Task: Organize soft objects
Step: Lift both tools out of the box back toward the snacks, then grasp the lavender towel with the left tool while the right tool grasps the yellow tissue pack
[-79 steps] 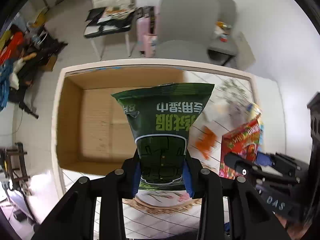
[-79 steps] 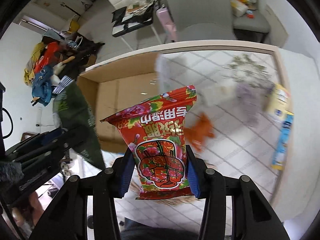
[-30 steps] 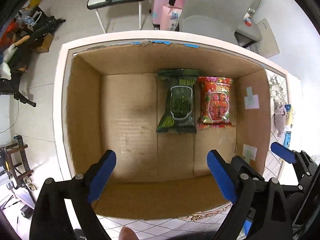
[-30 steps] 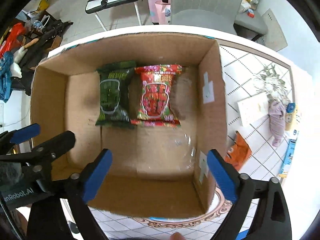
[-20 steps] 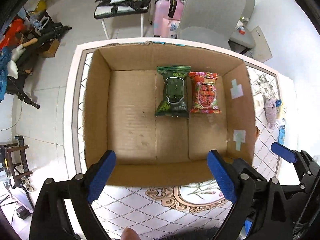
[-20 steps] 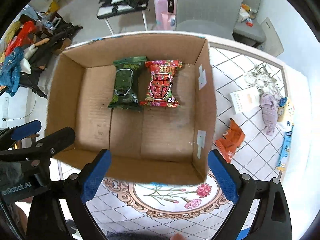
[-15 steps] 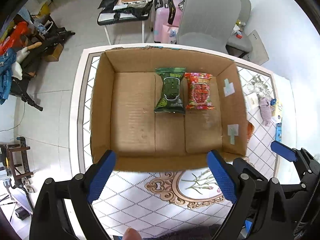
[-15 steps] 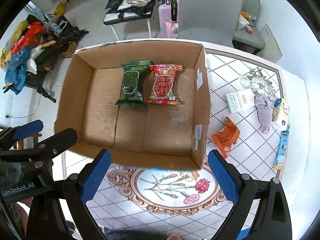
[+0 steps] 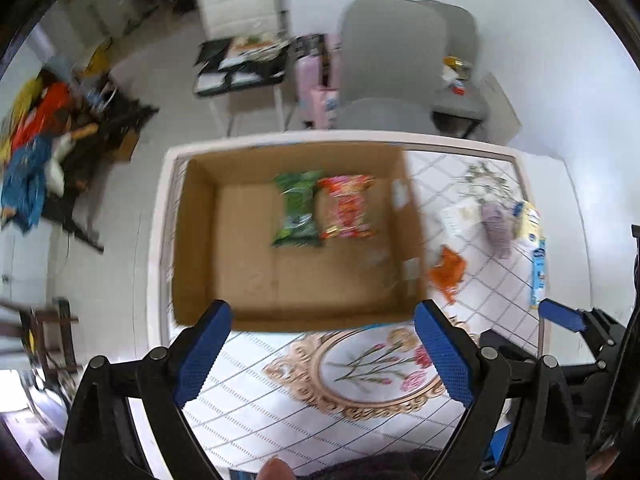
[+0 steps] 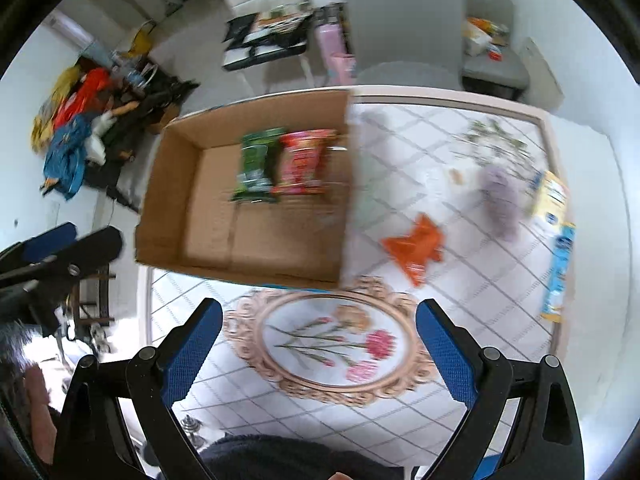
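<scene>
A green packet [image 9: 297,210] and a red packet [image 9: 346,207] lie side by side on the floor of an open cardboard box [image 9: 244,288]; both show in the right wrist view too, the green packet [image 10: 256,166] left of the red packet [image 10: 303,162]. My left gripper [image 9: 322,350] is open and empty, back over the table in front of the box. My right gripper [image 10: 318,350] is open and empty above a flower medallion on the tablecloth. An orange pouch [image 10: 416,249], a lilac soft toy [image 10: 502,196] and a yellow packet [image 10: 552,196] lie on the table to the right of the box.
The box [image 10: 192,208] takes up the table's left half. A blue tube [image 10: 560,268] lies at the right edge. A grey chair [image 9: 392,72] and a white chair [image 9: 240,12] stand behind the table. Clutter lies on the floor at left.
Both grippers let go of their packets in the box, opened, and have drawn back and up toward the near side of the table. The view has swung right.
</scene>
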Demonstrator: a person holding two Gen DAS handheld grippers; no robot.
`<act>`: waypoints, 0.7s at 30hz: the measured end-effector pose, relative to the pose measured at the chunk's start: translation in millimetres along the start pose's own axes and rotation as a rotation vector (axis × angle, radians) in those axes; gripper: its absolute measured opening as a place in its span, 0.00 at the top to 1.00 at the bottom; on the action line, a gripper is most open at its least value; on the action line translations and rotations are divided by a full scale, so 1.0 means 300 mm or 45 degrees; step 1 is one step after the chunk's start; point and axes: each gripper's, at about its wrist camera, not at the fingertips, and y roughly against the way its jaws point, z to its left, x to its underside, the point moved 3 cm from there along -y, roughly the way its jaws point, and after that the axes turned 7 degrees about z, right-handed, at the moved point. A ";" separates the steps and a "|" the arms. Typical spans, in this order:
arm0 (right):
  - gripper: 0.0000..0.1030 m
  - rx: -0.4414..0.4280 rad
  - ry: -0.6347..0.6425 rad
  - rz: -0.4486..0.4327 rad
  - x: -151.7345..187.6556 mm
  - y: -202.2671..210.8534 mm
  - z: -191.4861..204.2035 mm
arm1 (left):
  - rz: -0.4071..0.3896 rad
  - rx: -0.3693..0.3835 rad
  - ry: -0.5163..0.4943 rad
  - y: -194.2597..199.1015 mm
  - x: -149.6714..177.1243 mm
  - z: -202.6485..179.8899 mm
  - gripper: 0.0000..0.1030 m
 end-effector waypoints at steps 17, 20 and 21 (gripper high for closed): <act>0.04 0.046 -0.580 0.099 -0.169 -0.182 -1.103 | 0.459 0.293 -0.115 -0.655 -0.363 -0.860 0.09; 0.04 0.030 -0.602 0.124 -0.242 -0.238 -1.144 | 0.552 0.314 -0.074 -0.780 -0.397 -0.926 0.09; 0.04 0.021 -0.606 0.129 -0.265 -0.258 -1.148 | 0.584 0.325 -0.054 -0.821 -0.402 -0.941 0.09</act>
